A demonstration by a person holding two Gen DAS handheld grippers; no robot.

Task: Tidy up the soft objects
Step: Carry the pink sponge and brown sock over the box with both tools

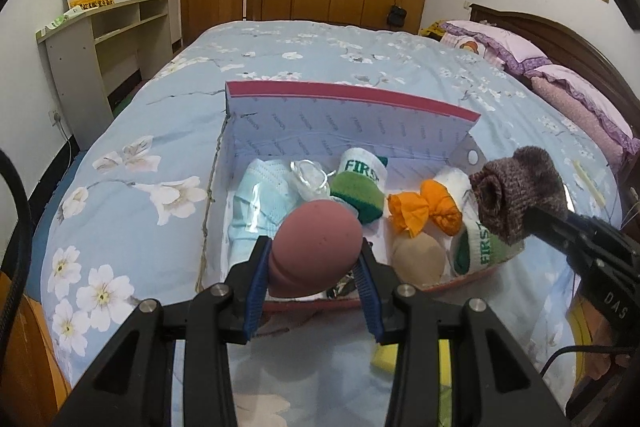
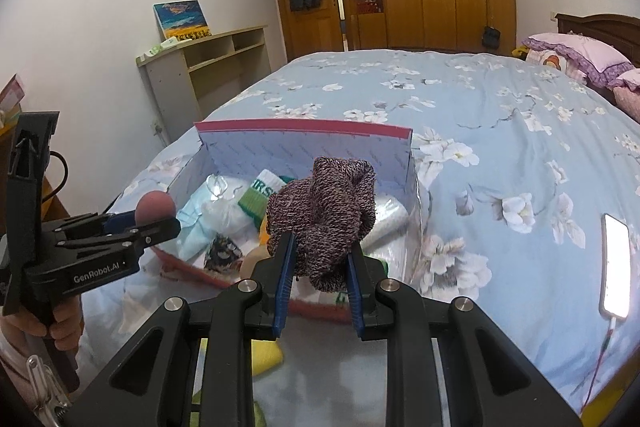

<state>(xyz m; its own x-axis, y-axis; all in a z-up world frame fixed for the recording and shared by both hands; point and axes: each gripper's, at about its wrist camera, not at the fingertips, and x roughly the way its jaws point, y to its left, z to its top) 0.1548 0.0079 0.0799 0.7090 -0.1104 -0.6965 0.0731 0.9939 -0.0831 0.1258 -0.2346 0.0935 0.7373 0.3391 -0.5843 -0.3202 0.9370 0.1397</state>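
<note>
- While both grippers hover at the near side of the box [image 1: 352, 131], each is clamped on something soft: the left gripper [image 1: 316, 259] on a pink sponge [image 1: 316, 247], the right gripper [image 2: 320, 259] on a knit sock [image 2: 324, 211].
- Sponge: probably very light and springy; its lower part bulges between the pads, so the hold looks secure.
- Sock: limp and light, likely to flop; it is pinched at its lower end, with the bulk sagging above the fingers.
- Box: on the bed [image 1: 320, 43], already holding a mask [image 1: 260, 195], rolled socks [image 1: 360, 187] and an orange cloth [image 1: 424, 211].
- Edges: the far flap stands tall; the near rim is low, so entry from this side seems easier.
- Room: free spots inside look scarce; the bed around is open, with a phone [image 2: 616, 267] lying to the right.
</note>
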